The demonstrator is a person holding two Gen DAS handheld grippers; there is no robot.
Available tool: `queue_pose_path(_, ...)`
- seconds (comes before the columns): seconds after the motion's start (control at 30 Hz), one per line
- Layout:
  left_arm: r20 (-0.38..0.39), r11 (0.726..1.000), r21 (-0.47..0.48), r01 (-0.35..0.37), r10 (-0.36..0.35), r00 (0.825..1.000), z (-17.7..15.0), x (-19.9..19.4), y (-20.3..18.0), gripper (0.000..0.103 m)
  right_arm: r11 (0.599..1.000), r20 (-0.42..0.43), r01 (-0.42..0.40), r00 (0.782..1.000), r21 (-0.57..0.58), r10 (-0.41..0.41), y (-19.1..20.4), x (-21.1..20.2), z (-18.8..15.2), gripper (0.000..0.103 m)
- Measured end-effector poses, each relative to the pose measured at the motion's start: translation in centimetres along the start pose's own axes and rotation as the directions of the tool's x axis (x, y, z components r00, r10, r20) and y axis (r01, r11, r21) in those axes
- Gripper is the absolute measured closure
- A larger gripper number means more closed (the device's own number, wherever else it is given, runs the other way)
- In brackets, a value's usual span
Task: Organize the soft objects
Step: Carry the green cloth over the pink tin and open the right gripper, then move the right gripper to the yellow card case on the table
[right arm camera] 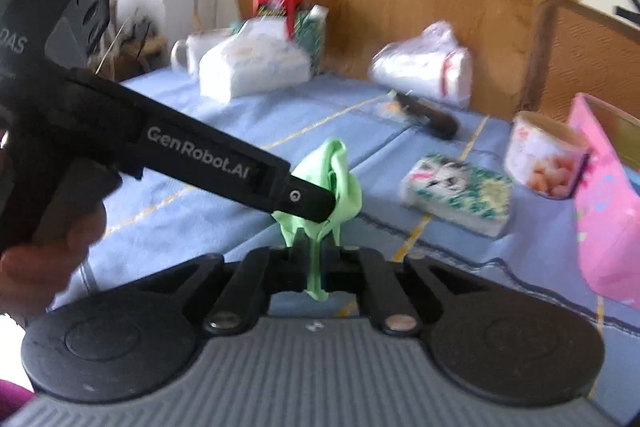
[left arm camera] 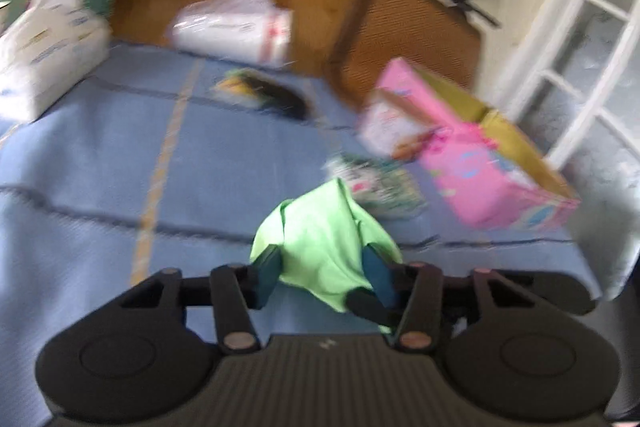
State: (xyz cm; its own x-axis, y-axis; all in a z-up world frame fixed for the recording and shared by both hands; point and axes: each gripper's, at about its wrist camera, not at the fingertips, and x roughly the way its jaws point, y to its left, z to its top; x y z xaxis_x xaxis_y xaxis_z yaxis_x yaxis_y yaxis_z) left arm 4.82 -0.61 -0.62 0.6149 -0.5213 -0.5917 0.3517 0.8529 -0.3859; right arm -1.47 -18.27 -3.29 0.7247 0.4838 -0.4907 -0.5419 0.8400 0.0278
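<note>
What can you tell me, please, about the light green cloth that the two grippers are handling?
The green cloth is thin, soft fabric in one pale lime colour, bunched and creased, not folded. It is lifted above the blue tablecloth. The left gripper is shut on its bulk, teal fingers pressing each side. The right gripper pinches a narrow hanging strand, its tip dangling below. In the right wrist view the left gripper reaches in from the left. Motion blur hides any print or hem.

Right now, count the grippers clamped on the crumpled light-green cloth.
2. The left hand-held gripper grips the crumpled light-green cloth at its upper bunch; the right hand-held gripper pinches its hanging lower end.
</note>
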Motion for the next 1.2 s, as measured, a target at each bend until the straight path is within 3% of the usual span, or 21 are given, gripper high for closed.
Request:
queue_pose_path(0.1,0.030,0.994,0.082,0.078,-0.081,0.996,2.2,0.2,-3.5,0.059,0.997,0.091,0.067,0.994,0.023,-0.069,-1.3,-2.0,0.0,0.095)
queue_pose_path(0.17,0.044,0.982,0.153,0.112,-0.120,0.992,3.6,0.7,-6.5,0.059,0.990,0.168,0.131,0.976,0.044,-0.136,-2.3,-3.6,0.3,0.095)
queue_pose_path(0.3,0.049,0.944,0.278,0.179,-0.200,0.979,6.1,2.7,-12.9,0.059,0.957,0.280,0.269,0.916,0.108,-0.288,-5.2,-6.6,0.9,0.095)
queue_pose_path(0.47,0.054,0.927,0.338,0.164,-0.192,0.980,7.3,6.4,-17.5,0.049,0.888,0.271,0.395,0.851,0.237,-0.451,-11.1,-8.4,0.7,0.095)
queue_pose_path(0.57,0.049,0.943,0.309,0.122,-0.144,0.988,7.2,8.3,-17.7,0.046,0.826,0.224,0.481,0.805,0.294,-0.549,-15.2,-8.1,0.3,0.088)
queue_pose_path(0.6,0.041,0.950,0.293,0.113,-0.130,0.991,7.2,8.6,-17.4,0.046,0.805,0.191,0.510,0.795,0.304,-0.576,-16.7,-7.5,0.3,0.080)
queue_pose_path(0.63,0.035,0.955,0.277,0.108,-0.123,0.992,7.0,8.5,-16.8,0.046,0.775,0.149,0.544,0.780,0.320,-0.608,-18.1,-7.0,0.2,0.060)
queue_pose_path(0.67,0.033,0.959,0.264,0.104,-0.117,0.993,6.8,8.4,-16.0,0.046,0.752,0.123,0.564,0.766,0.341,-0.631,-19.1,-6.9,-0.3,0.047)
queue_pose_path(0.87,0.078,0.986,0.167,0.005,-0.018,0.997,5.9,5.0,-8.9,0.040,0.690,0.144,0.555,0.722,0.465,-0.677,-20.7,-8.6,-1.7,0.043)
queue_pose_path(0.97,0.088,0.994,0.063,-0.090,0.084,0.993,5.4,3.3,-3.6,0.040,0.713,0.204,0.507,0.727,0.485,-0.656,-19.7,-9.4,-1.3,0.043)
queue_pose_path(1.03,0.095,0.982,0.017,-0.187,0.184,0.978,4.9,2.3,-0.2,0.040,0.758,0.247,0.467,0.752,0.455,-0.612,-18.2,-9.2,-0.2,0.044)
queue_pose_path(1.1,0.101,0.954,-0.018,-0.298,0.298,0.949,4.0,1.4,3.0,0.040,0.820,0.283,0.411,0.795,0.400,-0.536,-16.3,-8.6,1.1,0.044)
queue_pose_path(1.2,0.109,0.915,-0.068,-0.397,0.403,0.909,2.8,0.0,7.0,0.040,0.920,0.289,0.282,0.888,0.273,-0.358,-12.8,-6.4,3.5,0.044)
